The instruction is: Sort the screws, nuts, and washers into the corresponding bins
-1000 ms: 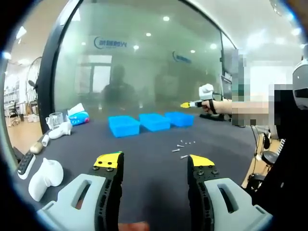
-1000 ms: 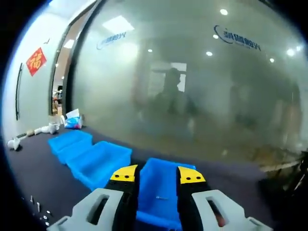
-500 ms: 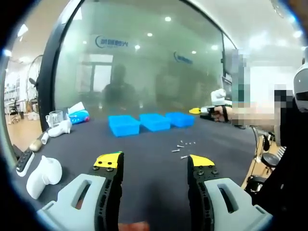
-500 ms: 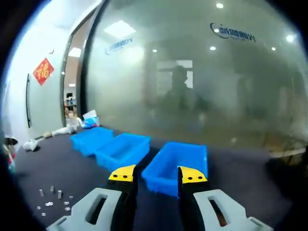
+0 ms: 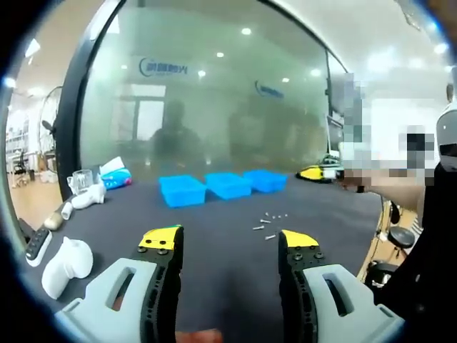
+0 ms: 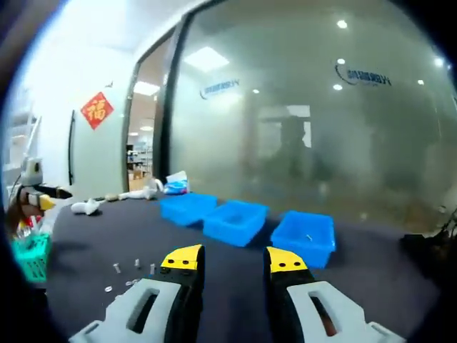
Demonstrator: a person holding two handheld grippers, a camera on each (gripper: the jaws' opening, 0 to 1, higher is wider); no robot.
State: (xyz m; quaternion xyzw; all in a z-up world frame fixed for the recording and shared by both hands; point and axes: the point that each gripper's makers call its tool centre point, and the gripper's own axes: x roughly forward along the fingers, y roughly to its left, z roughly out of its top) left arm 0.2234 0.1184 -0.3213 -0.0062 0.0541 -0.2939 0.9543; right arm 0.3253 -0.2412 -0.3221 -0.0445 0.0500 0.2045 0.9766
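Above the dark surface [image 5: 214, 243] my left tongs [image 5: 228, 239] and right tongs [image 6: 231, 257] hang apart, empty; loose screws [image 5: 266, 223] lie before three blue bins [image 5: 223, 185].

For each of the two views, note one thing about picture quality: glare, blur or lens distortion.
Left gripper view: ceiling lights glare as bright dots on the frosted glass wall, and its dark frame bows with the fisheye lens. Right gripper view: the blue bins and small parts on the dark table look soft and slightly blurred; light dots also speckle the glass.
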